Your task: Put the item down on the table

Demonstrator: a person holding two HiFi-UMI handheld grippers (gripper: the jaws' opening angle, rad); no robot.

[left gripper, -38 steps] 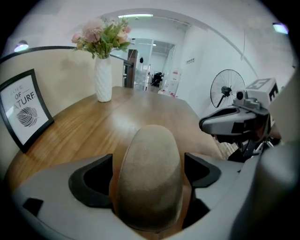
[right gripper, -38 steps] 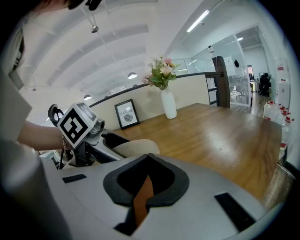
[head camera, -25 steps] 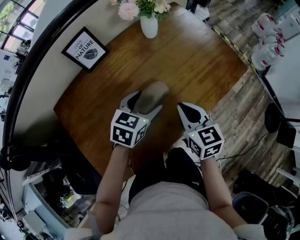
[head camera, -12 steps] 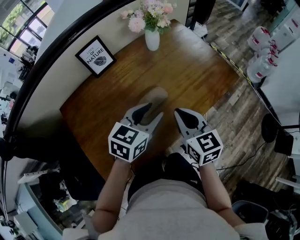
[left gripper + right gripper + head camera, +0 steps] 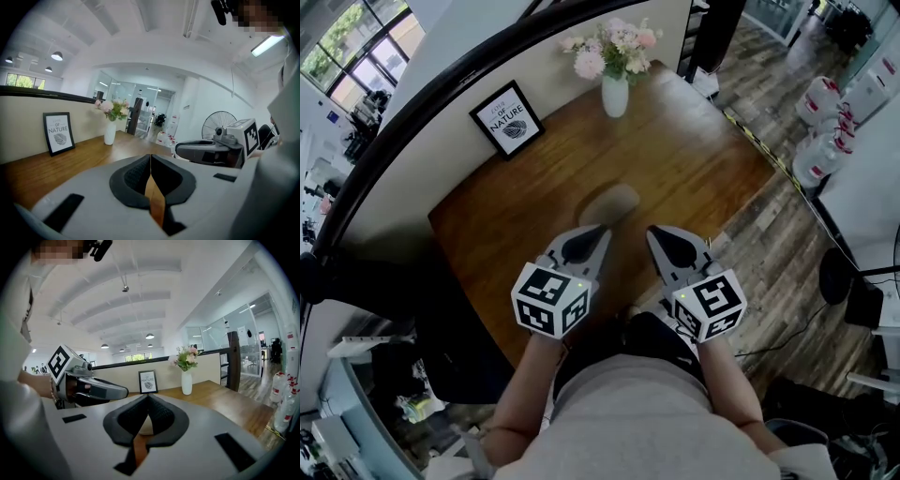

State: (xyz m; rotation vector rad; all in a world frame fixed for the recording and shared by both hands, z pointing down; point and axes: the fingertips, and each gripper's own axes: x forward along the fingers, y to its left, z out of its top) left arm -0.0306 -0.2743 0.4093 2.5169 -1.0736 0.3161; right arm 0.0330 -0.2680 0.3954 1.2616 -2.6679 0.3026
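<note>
The item [image 5: 607, 203], a tan oblong lump, lies by itself on the wooden table [image 5: 684, 150], just beyond both grippers. My left gripper [image 5: 596, 231] hangs a short way behind it, over the near table edge. Its jaws are shut with nothing between them, and in the left gripper view [image 5: 150, 158] they meet in a thin line. My right gripper [image 5: 660, 233] is beside it on the right, also shut and empty; the right gripper view [image 5: 148, 398] shows its jaws together. Neither gripper touches the item.
A framed "Nature" picture [image 5: 507, 120] leans on the wall at the table's back left. A white vase of flowers [image 5: 615, 94] stands at the back. Large water bottles [image 5: 825, 141] stand on the floor to the right. The person's body is at the table's near edge.
The left gripper let go of the item, drew back toward the person and closed its jaws. The item now lies free on the table. The right gripper barely moved.
</note>
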